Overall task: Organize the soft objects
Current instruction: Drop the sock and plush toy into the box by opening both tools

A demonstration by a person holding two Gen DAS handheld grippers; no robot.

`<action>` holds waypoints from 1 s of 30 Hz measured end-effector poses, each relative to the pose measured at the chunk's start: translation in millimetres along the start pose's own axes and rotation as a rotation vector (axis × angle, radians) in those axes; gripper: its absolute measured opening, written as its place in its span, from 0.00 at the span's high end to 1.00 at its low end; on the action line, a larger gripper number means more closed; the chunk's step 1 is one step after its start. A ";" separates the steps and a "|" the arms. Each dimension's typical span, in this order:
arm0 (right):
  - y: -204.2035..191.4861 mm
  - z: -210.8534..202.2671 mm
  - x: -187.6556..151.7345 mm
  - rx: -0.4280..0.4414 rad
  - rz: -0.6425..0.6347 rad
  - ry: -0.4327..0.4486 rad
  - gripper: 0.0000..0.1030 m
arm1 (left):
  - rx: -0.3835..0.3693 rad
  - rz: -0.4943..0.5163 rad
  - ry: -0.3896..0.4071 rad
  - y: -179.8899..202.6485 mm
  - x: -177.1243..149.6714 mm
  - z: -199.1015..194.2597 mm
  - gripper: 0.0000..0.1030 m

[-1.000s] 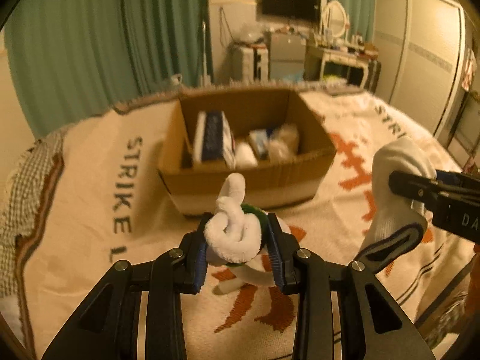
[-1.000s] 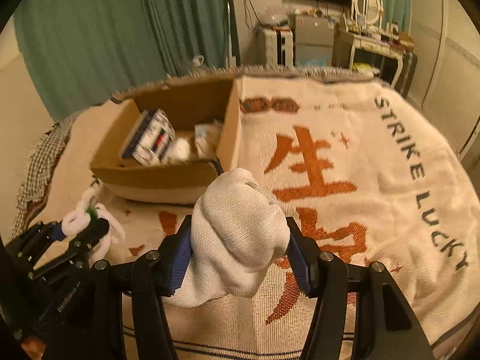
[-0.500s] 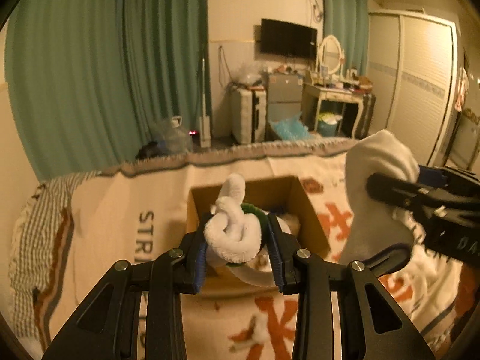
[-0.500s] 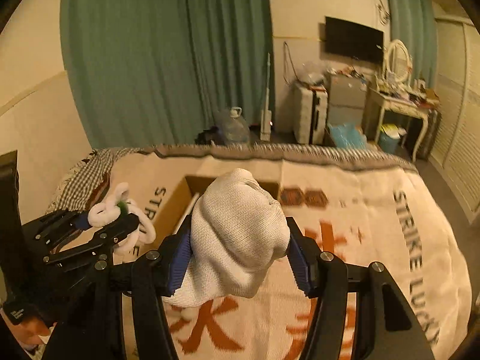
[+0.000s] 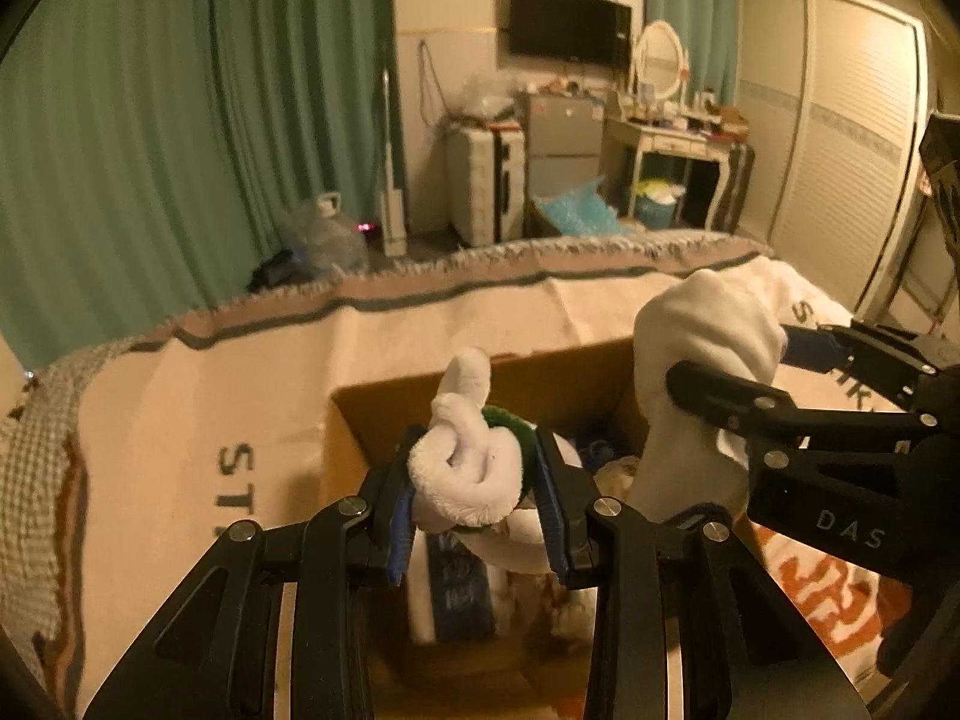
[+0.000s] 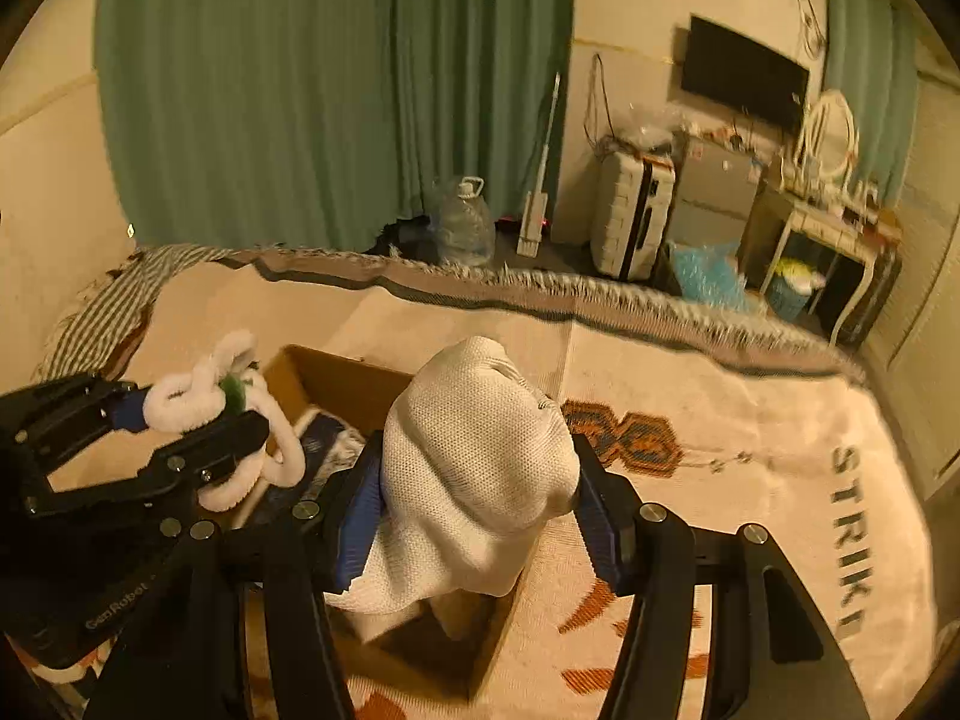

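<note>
Now | left tool (image 5: 477, 501) is clamping a fuzzy white loop toy (image 5: 465, 480), right tool (image 6: 477, 516) is squeezing a white knit sock (image 6: 474, 468), both hovering over the cardboard box (image 5: 384, 408) mid-bed | advice: lower before letting go, one at a time | box is holding a blue-and-white pack (image 5: 456, 591) and pale bundles.

Lettering on the blanket and on both grippers

The blanket (image 6: 750, 420) carries dark capitals "STRIK" running down its right side in the right wrist view; in the left wrist view its other side shows "ST" beside the box (image 5: 384, 414), the rest cut off. The right gripper (image 5: 720, 396) bears pale letters "DAS" on its body, perhaps part of a longer word. The left gripper (image 6: 180, 420) has small print on its body that seems to read "GenRobot", though it is blurred.
</note>
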State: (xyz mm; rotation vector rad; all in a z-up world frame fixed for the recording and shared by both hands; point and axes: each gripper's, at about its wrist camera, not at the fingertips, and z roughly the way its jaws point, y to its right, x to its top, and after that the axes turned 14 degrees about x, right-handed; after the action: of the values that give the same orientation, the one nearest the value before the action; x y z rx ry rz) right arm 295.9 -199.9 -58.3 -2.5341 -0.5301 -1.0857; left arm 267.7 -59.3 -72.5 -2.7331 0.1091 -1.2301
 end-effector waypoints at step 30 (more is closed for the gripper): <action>-14.3 -160.4 31.2 -0.003 0.087 0.226 0.08 | 0.048 -0.027 0.260 -18.0 40.1 -177.6 0.10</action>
State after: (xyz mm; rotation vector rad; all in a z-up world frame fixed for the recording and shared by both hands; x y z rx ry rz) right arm 210.4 -251.3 71.9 -2.3708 -0.3543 -1.3181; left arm 161.4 -64.2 76.4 -2.5294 0.0696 -1.5683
